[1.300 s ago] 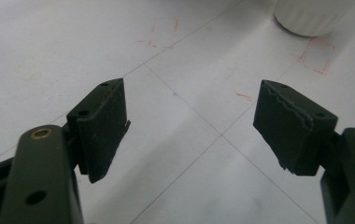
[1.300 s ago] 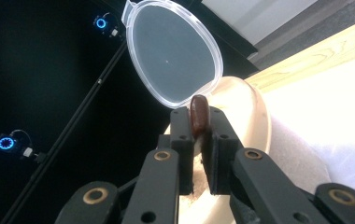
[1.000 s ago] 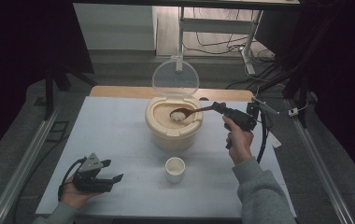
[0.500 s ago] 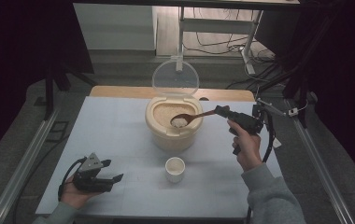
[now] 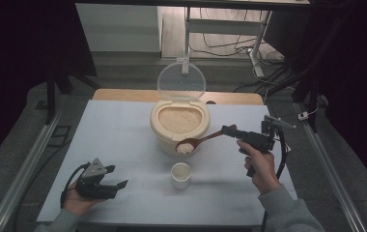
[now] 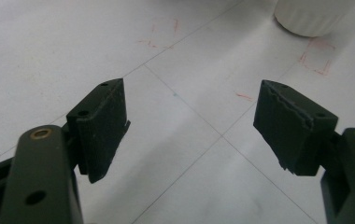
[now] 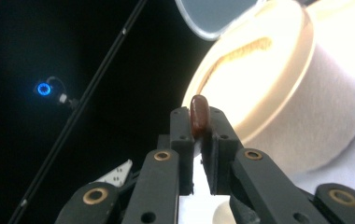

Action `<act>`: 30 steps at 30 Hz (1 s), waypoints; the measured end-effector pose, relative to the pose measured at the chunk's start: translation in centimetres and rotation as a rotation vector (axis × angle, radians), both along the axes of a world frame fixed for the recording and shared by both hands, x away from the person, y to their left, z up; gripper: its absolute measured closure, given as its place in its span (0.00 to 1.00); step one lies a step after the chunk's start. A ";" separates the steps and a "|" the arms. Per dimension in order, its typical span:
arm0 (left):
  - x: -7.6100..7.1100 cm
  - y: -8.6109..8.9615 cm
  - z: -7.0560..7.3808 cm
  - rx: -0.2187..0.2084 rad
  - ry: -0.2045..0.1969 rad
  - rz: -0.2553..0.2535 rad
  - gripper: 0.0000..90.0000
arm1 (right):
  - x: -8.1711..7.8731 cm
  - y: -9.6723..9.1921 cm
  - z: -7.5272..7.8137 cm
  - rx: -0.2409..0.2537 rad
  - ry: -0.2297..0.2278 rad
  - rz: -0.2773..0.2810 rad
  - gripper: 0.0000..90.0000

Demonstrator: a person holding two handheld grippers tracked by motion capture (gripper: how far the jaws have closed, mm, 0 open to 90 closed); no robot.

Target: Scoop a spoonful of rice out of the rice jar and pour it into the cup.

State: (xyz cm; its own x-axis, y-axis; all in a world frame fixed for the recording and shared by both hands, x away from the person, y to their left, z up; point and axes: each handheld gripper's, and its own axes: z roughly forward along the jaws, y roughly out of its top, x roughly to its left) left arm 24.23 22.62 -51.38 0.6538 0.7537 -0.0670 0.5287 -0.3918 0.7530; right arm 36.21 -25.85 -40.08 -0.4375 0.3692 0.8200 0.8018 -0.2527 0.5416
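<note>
Left tongs (image 5: 116,185) at 8 o'clock on table (image 5: 123,130), jaws apart, idle; cup (image 5: 180,174) at 6 of rice tub (image 5: 179,126); right tongs (image 5: 230,129) at 3, clamped on spoon (image 5: 198,141) of rice: keep bowl level, tip over cup

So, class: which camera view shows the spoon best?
The high view: the whole spoon shows there, its bowl heaped with rice, out past the near rim of the rice pot and above the cup. The right gripper view gives just the handle end pinched in the tongs. The left gripper view looks at table and cup.
</note>
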 end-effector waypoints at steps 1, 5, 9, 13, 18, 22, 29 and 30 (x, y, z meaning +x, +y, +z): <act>0.0 0.0 0.0 0.001 0.000 0.000 0.28 | -0.2 0.0 -0.1 -0.006 0.003 0.007 0.93; 0.0 0.0 0.0 0.004 0.002 -0.002 0.28 | -0.4 0.1 -0.7 -0.036 0.013 0.022 0.93; 0.0 0.0 -0.1 0.004 0.002 -0.002 0.28 | -0.5 0.4 -1.4 -0.077 0.028 0.040 0.93; 0.0 0.0 -0.1 0.005 0.003 -0.004 0.28 | -0.5 0.9 -1.9 -0.117 0.030 0.056 0.93; 0.0 0.0 -0.1 0.005 0.003 -0.003 0.28 | -0.4 1.4 -2.4 -0.162 0.029 0.064 0.93; 0.0 0.0 -0.2 0.007 0.003 -0.004 0.28 | -0.3 1.6 -2.6 -0.201 0.012 0.059 0.93; 0.0 -0.1 -0.2 0.008 0.005 -0.005 0.28 | -0.8 2.1 -1.8 -0.276 -0.085 0.055 0.93; 0.0 -0.1 -0.2 0.008 0.005 -0.005 0.28 | -0.9 2.2 -1.7 -0.281 -0.097 0.054 0.93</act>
